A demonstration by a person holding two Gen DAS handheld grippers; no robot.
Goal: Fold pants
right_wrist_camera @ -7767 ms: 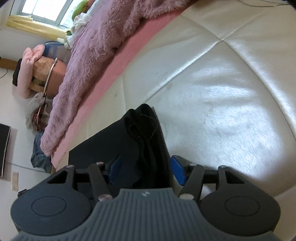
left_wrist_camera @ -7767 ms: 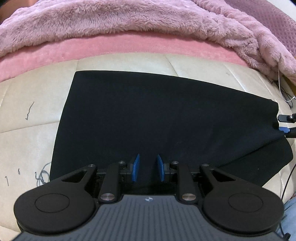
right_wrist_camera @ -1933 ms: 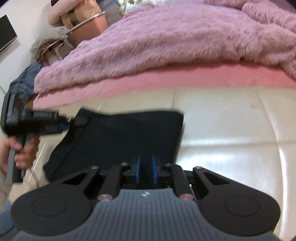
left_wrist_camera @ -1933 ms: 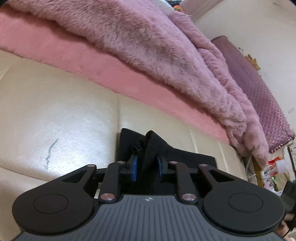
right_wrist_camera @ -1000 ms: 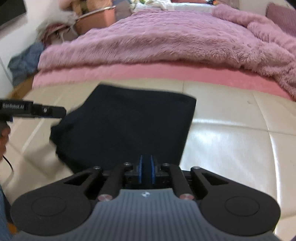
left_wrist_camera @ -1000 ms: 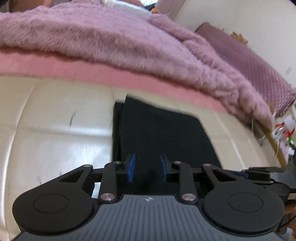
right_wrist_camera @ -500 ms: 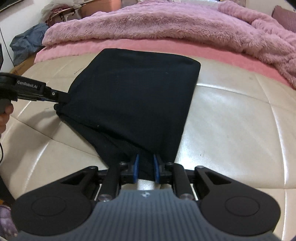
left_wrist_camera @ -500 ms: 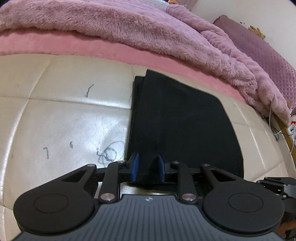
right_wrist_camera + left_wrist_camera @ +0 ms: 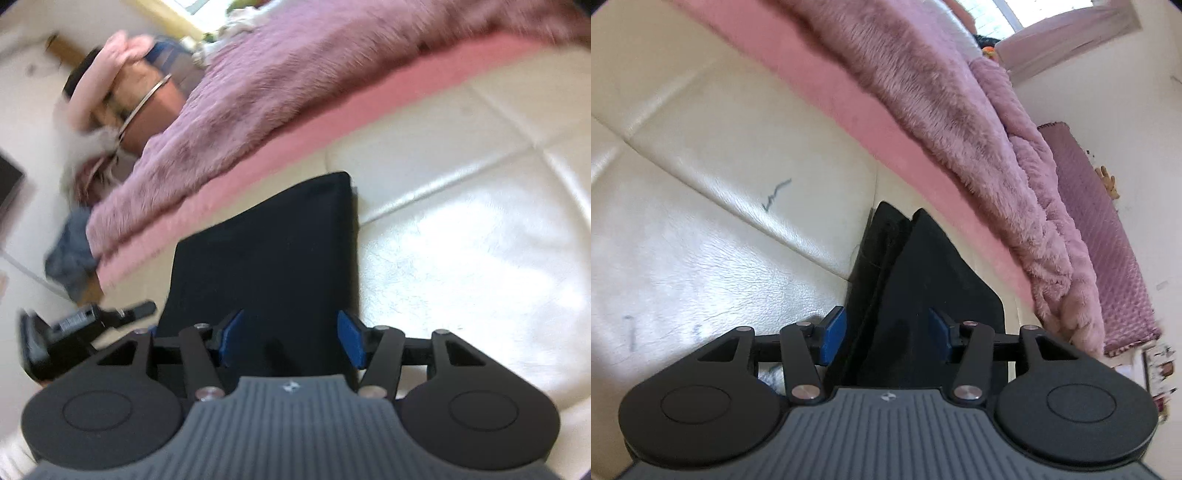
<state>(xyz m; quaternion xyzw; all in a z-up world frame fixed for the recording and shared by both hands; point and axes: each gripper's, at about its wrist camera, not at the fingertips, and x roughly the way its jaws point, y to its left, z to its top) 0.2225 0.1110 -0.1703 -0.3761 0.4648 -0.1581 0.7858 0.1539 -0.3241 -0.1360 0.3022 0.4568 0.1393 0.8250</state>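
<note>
Releasing the pants (image 9: 923,288) after a fold; item lying as a black folded rectangle on the cream cushion (image 9: 701,206), just beside the pink blanket (image 9: 923,96); left tool (image 9: 884,338) standing wide, jaws having just been opening, cloth between the pads but not being pinched; right tool (image 9: 290,339) likewise wide over the near edge, jaws just opened; advice: be lifting both tools straight off together so the stacked layers, already slightly offset at the left edge, are not dragging askew.

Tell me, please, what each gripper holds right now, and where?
Nothing: the left gripper and right gripper have just opened, straddling the black pants without pressing them.
</note>
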